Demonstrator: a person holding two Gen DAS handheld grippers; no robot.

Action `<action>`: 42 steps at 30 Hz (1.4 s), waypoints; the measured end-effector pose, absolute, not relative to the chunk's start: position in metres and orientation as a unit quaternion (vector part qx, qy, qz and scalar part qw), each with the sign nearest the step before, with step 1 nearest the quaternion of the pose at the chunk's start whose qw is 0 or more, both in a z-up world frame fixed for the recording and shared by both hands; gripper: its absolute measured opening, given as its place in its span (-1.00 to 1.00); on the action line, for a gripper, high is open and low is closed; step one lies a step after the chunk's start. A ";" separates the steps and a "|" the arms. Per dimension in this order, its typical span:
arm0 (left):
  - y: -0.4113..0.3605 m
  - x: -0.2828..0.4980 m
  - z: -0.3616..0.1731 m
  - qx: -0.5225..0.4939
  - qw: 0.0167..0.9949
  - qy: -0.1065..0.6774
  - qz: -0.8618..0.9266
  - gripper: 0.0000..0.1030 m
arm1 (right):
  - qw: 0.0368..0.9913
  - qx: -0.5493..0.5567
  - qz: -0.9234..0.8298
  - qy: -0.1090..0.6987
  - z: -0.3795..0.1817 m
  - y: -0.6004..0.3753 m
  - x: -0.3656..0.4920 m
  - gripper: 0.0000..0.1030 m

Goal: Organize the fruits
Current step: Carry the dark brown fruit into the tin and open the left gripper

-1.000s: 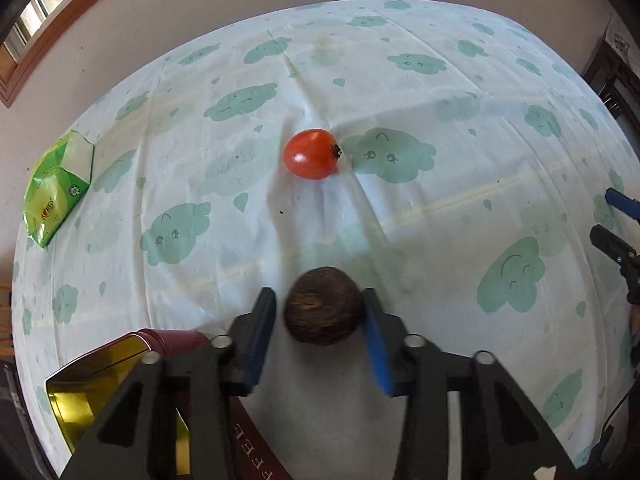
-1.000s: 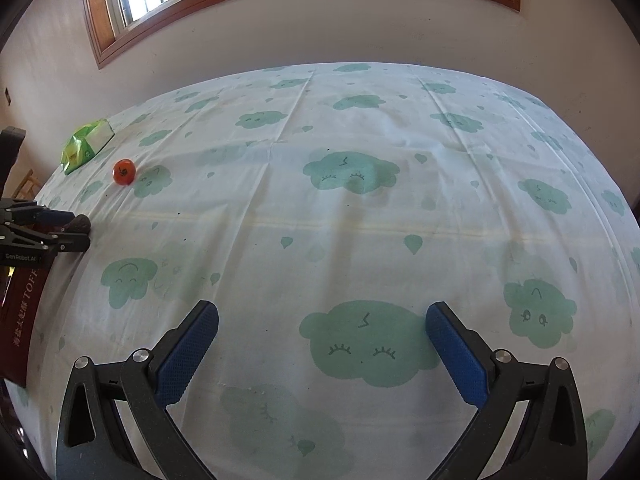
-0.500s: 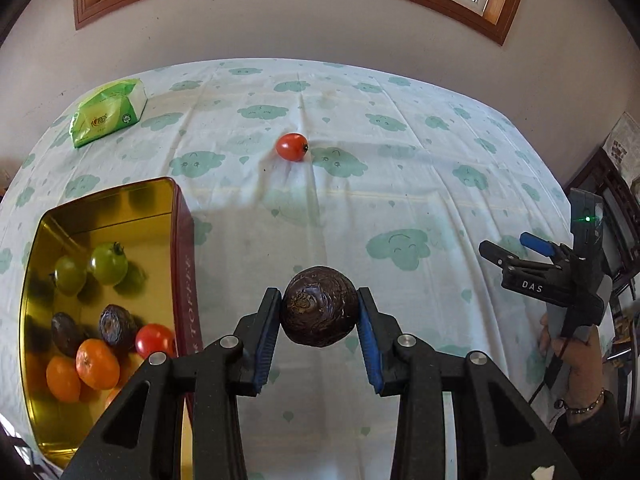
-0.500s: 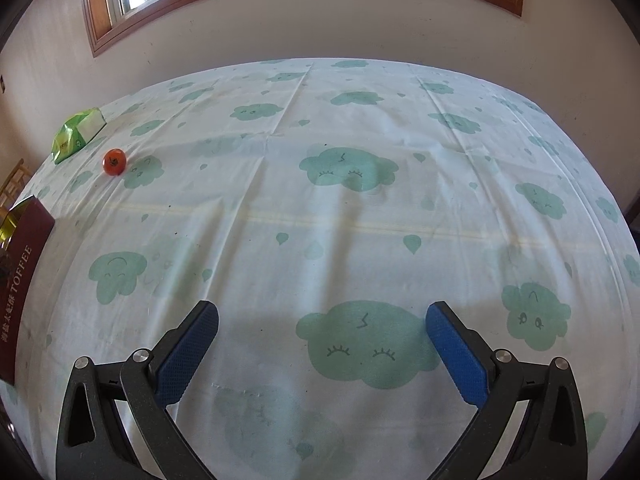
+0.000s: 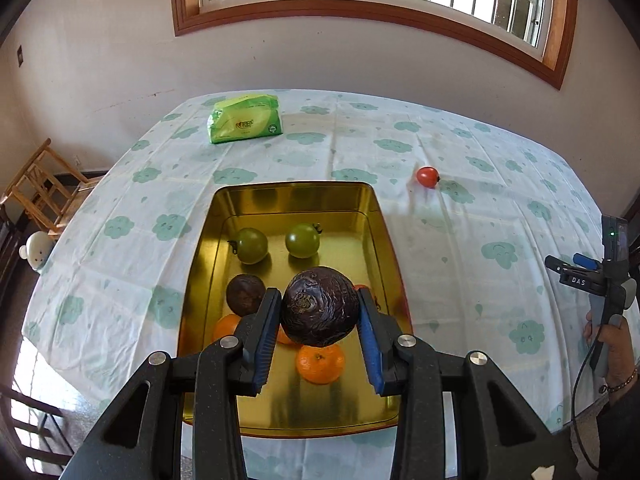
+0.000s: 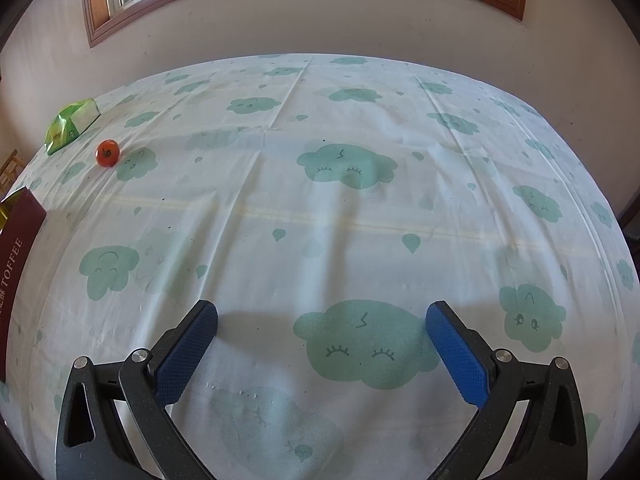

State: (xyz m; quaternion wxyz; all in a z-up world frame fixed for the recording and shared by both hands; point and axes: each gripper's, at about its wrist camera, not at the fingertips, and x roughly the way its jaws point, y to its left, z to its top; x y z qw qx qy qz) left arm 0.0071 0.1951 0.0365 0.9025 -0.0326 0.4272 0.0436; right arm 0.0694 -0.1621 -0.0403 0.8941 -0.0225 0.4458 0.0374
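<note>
The left gripper point(image 5: 320, 312) is clamped on a dark, wrinkled passion fruit point(image 5: 320, 306), one blue pad pressed to each side. The fruit is nearly round, so no long axis can be told; its stem scar faces the camera, slightly left of centre. It hangs above the near half of the gold tin point(image 5: 294, 196), clear of the floor of the tin.

Inside the tin: two green tomatoes point(image 5: 251, 245) side by side toward the far wall; a second passion fruit point(image 5: 245, 294) toward the near left, just beside the left pad; an orange point(image 5: 320, 362) under the held fruit; a second orange point(image 5: 226, 326) partly hidden behind the left finger. A red fruit behind the right pad is too hidden to name.

Right of the tin's far corner, well apart from it, a red tomato point(image 5: 427, 176) lies on the cloud-print tablecloth point(image 5: 480, 220), its calyx pointing right. Beyond the tin's far wall lies a green tissue pack point(image 5: 244, 123).

The right gripper point(image 6: 322, 344), held in a hand point(image 5: 610, 340) far right of the tin, has its fingers wide apart over bare cloth, with nothing between them.
</note>
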 end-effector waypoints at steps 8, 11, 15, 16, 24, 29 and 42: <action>0.223 -0.005 0.021 -0.050 0.897 0.435 0.064 -0.34 | 0.894 -0.023 0.037 0.446 -0.040 -0.162 0.069 1.00; 0.226 -0.008 0.016 -0.057 0.895 0.438 0.065 -0.34 | 0.894 -0.023 0.036 0.446 -0.040 -0.162 0.070 1.00; 0.231 -0.010 0.009 -0.065 0.892 0.443 0.064 -0.34 | 0.894 -0.023 0.036 0.446 -0.040 -0.163 0.070 1.00; 0.232 -0.010 0.008 -0.068 0.891 0.444 0.064 -0.34 | 0.894 -0.023 0.036 0.446 -0.040 -0.163 0.070 1.00; 0.231 -0.012 -0.002 -0.071 0.887 0.451 0.064 -0.34 | 0.894 -0.023 0.036 0.446 -0.040 -0.163 0.070 1.00; 0.228 -0.012 -0.005 -0.062 0.889 0.449 0.067 -0.34 | 0.894 -0.023 0.036 0.446 -0.040 -0.163 0.070 1.00; 0.225 -0.011 -0.013 -0.040 0.890 0.447 0.083 -0.33 | 0.894 -0.023 0.036 0.446 -0.040 -0.163 0.070 1.00</action>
